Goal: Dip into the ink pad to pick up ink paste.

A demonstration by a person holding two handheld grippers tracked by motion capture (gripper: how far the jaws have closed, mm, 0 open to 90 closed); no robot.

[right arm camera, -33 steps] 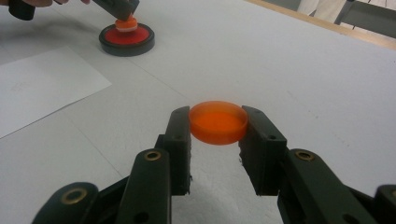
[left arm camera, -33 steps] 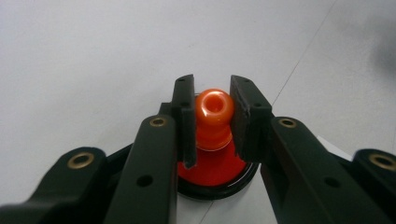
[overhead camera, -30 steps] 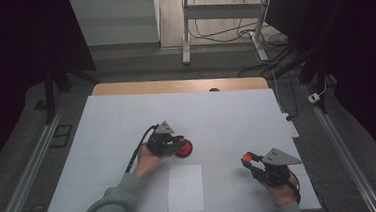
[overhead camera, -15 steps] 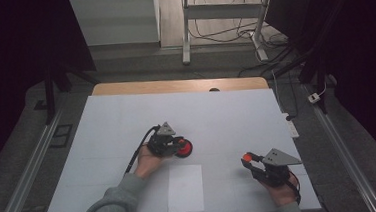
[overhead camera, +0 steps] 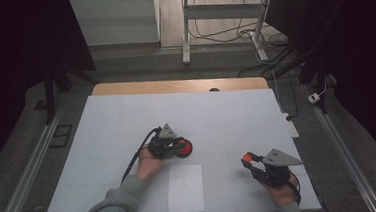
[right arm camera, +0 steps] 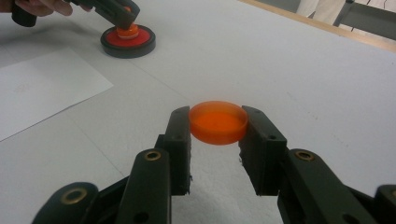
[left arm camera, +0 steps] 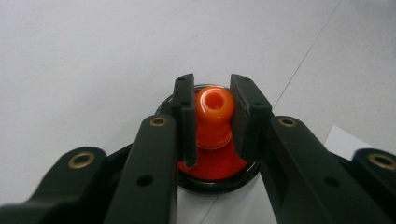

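Two hand-held grippers at work on a white-covered bench (overhead camera: pixel 127 120).
A sheet of paper (overhead camera: pixel 185 188) lies at the bench's near edge. Toward the middle, the left gripper (left arm camera: pixel 212 116) pinches the orange knob (left arm camera: pixel 214 112) standing on a red, black-rimmed disc (overhead camera: pixel 183 148). Near the near right corner, the right gripper (right arm camera: pixel 218 126) clamps a shallow orange cap (right arm camera: pixel 218 122) just above the surface.

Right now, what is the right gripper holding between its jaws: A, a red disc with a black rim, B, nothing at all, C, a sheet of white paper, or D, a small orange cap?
D: in the right gripper view, the right gripper has its jaws pressed against both sides of a small orange cap, held above the white table.
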